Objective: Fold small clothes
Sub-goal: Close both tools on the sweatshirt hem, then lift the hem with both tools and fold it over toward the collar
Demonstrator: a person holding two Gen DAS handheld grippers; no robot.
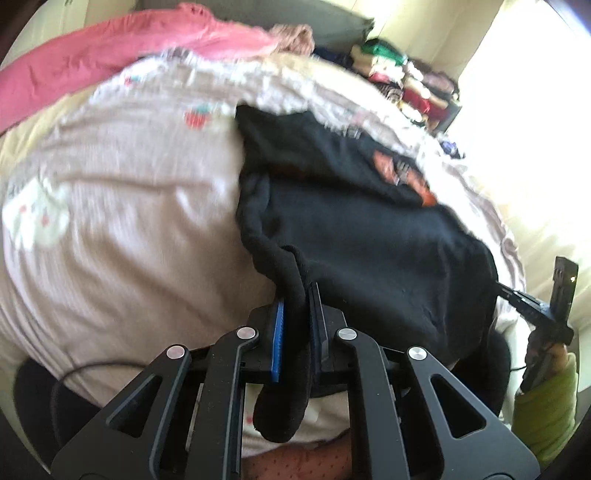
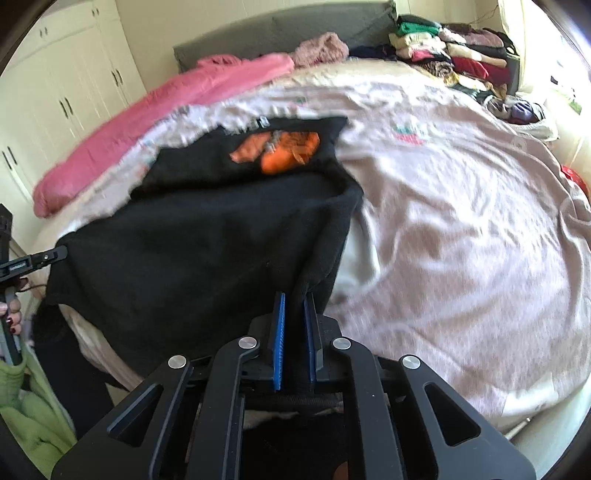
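I have the black shirt (image 2: 207, 236) pinched at its two near corners: my left gripper (image 1: 297, 295) is clamped on the rolled hem at one corner, my right gripper (image 2: 295, 299) on the other, cloth bunched between the blue pads of each. The shirt lies on the pink bedspread (image 2: 461, 229), near edge lifted, far part flat with the orange print (image 2: 277, 151) showing. To fold it well I should, I think, keep both corners level and the edge taut between them, then carry it over toward the print. Its long axis runs away from me, collar end pointing toward the headboard (image 2: 295, 26).
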